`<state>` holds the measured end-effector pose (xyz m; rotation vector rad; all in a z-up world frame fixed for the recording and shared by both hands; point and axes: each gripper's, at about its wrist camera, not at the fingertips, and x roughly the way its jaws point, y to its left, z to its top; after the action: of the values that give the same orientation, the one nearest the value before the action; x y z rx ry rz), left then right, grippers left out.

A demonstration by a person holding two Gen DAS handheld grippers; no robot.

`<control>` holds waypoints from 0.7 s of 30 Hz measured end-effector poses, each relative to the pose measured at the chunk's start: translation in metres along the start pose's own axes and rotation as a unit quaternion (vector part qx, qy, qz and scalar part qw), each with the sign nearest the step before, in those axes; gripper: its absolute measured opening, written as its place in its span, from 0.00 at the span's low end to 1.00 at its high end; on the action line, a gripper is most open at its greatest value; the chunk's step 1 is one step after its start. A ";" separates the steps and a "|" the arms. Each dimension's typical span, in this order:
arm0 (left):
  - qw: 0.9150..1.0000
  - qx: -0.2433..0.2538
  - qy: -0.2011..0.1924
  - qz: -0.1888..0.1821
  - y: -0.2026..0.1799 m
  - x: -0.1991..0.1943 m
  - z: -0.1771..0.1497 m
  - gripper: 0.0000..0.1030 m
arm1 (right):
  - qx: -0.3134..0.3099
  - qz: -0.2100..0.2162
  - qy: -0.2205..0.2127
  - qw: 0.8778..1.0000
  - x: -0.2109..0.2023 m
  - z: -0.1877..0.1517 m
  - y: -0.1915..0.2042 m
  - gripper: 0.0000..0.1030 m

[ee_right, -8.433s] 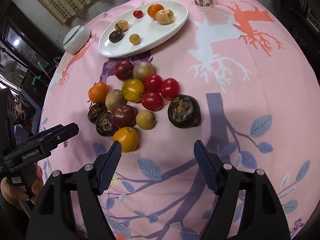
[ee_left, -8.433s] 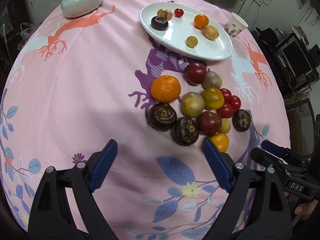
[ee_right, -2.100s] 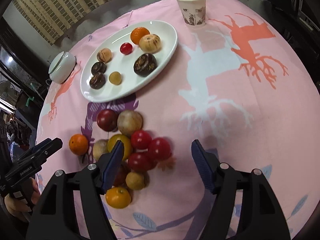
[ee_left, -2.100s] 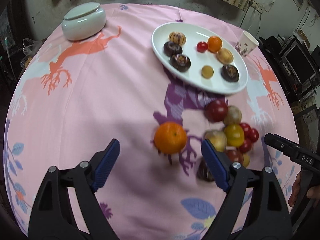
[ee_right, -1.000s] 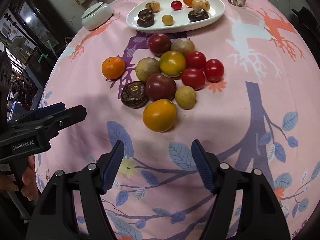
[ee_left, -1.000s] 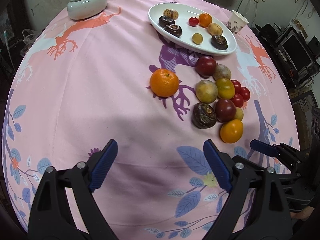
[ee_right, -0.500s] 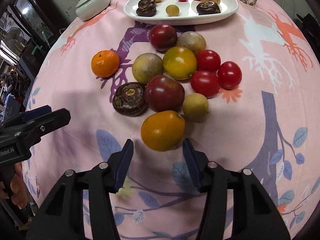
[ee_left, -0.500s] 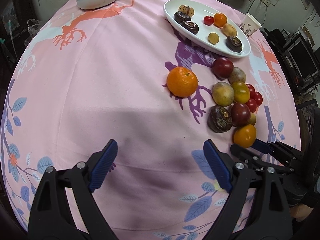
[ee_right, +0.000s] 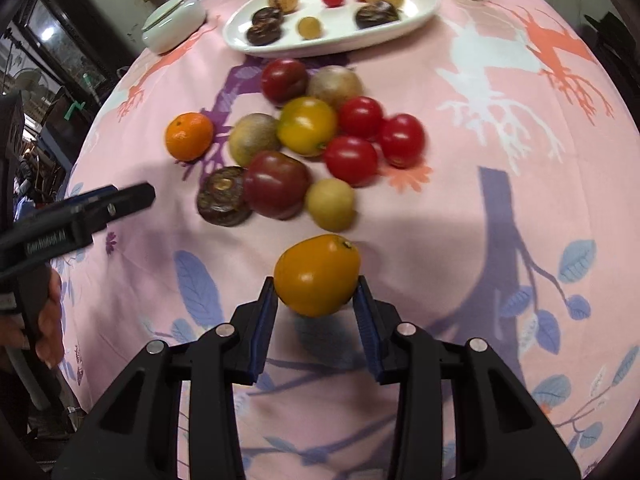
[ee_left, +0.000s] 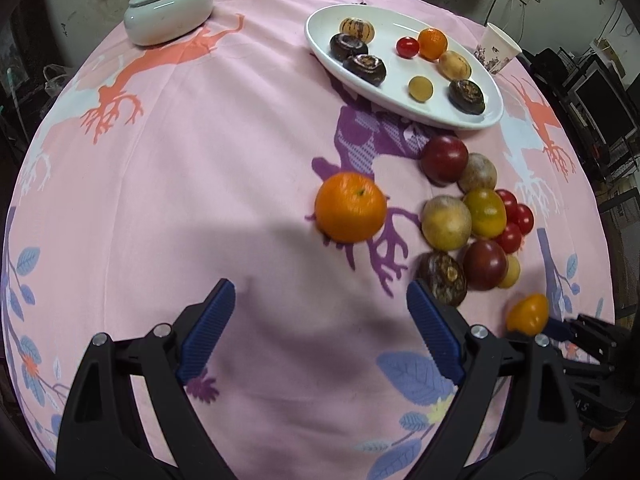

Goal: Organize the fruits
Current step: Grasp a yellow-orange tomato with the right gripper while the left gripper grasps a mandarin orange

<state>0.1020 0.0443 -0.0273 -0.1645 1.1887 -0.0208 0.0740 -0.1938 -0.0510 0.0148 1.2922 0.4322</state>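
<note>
Between the right hand-held gripper (ee_right: 316,296) pads — just closing, clamped — sits the orange tomato (ee_right: 317,275).

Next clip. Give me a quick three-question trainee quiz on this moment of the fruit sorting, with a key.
1. True or false: the left gripper is closed on the mandarin.
2. What sits between the pads of the right gripper? A) a red cherry tomato B) the orange-yellow tomato C) the paper cup
3. How many pieces of fruit lie on the white plate?

Key
1. False. Its jaws stand wide open over bare tablecloth; the mandarin lies ahead of it, untouched.
2. B. The jaws have just been closing, and the pads now press both sides of the orange-yellow tomato.
3. Eight.
</note>
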 end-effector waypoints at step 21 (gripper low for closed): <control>0.998 0.053 -0.013 -0.009 -0.026 0.021 0.026 0.43 | 0.010 0.014 -0.001 1.000 -0.001 0.005 -0.008 0.38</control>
<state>0.1354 0.0192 -0.0334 -0.0824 1.1566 -0.0972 0.0807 -0.2004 -0.0509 0.0509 1.2965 0.4431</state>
